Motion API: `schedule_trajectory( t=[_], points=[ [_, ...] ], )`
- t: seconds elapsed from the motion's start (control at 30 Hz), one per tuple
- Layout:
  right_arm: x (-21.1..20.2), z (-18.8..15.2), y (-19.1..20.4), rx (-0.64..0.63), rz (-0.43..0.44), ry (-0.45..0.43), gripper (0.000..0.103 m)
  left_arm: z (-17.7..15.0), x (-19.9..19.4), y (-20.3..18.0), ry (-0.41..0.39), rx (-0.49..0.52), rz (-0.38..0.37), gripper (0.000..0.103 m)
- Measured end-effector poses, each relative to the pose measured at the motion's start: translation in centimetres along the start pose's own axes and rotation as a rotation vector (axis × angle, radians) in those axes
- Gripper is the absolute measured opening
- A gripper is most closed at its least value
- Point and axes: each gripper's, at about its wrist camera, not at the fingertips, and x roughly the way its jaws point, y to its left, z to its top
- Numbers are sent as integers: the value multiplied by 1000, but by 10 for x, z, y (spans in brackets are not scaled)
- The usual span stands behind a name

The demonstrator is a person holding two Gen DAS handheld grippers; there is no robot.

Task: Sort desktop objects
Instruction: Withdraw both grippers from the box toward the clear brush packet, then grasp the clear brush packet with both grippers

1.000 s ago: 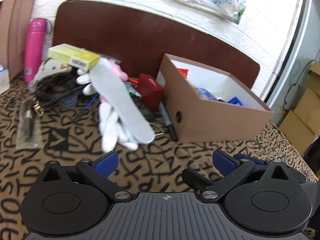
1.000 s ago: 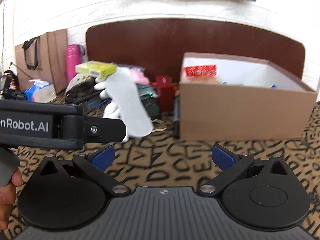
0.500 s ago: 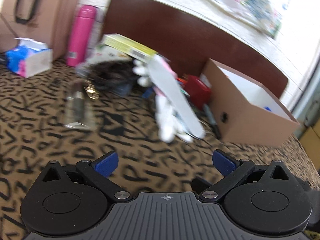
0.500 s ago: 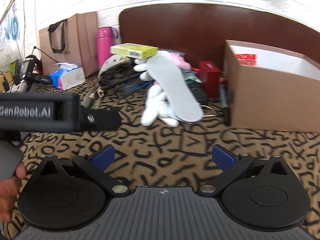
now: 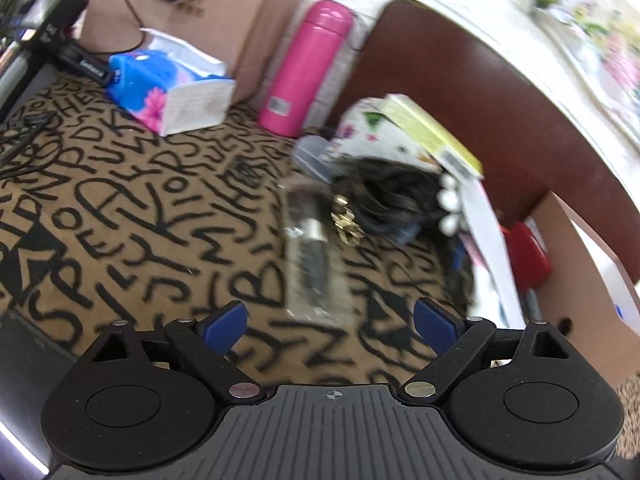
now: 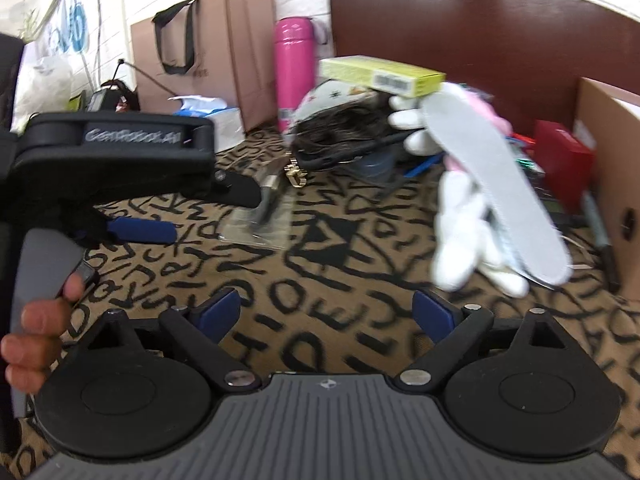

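Note:
A clear plastic bag with a dark tool in it (image 5: 312, 256) lies flat on the patterned cloth, just ahead of my left gripper (image 5: 328, 320). Its jaws are wide apart and closing with nothing between them. The right wrist view shows the left gripper (image 6: 214, 214) hovering near that bag (image 6: 260, 216). My right gripper (image 6: 326, 312) is also closing on nothing over bare cloth. Ahead sits a pile: yellow-green box (image 6: 380, 74), black tangle (image 6: 344, 128), grey insole (image 6: 492, 184), white glove (image 6: 460, 240). A brown cardboard box (image 6: 612, 184) stands at the right.
A pink bottle (image 5: 308, 68), a blue tissue pack (image 5: 168, 88) and a brown paper bag (image 6: 216, 52) stand along the back left. A red box (image 6: 564, 164) and a black marker (image 6: 600, 232) lie beside the cardboard box. A hand (image 6: 36, 340) grips the left handle.
Both views have swung left, so the cardboard box now sits at the right edge. The left gripper has come close to the clear bag. Both pairs of jaws stand slightly narrower.

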Motion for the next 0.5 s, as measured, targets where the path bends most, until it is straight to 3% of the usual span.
schedule_trajectory(
  t=[0.23,0.3,0.5],
  points=[
    [34,15,25,-61,57,17,85,20,37,22,67,-40,13,84],
    [42,19,27,-72,68,22,80,24,43,24,75,-33,3,82],
    [64,29,36,-89,81,28,76,41,59,29,111,-5,-23,72]
  ],
)
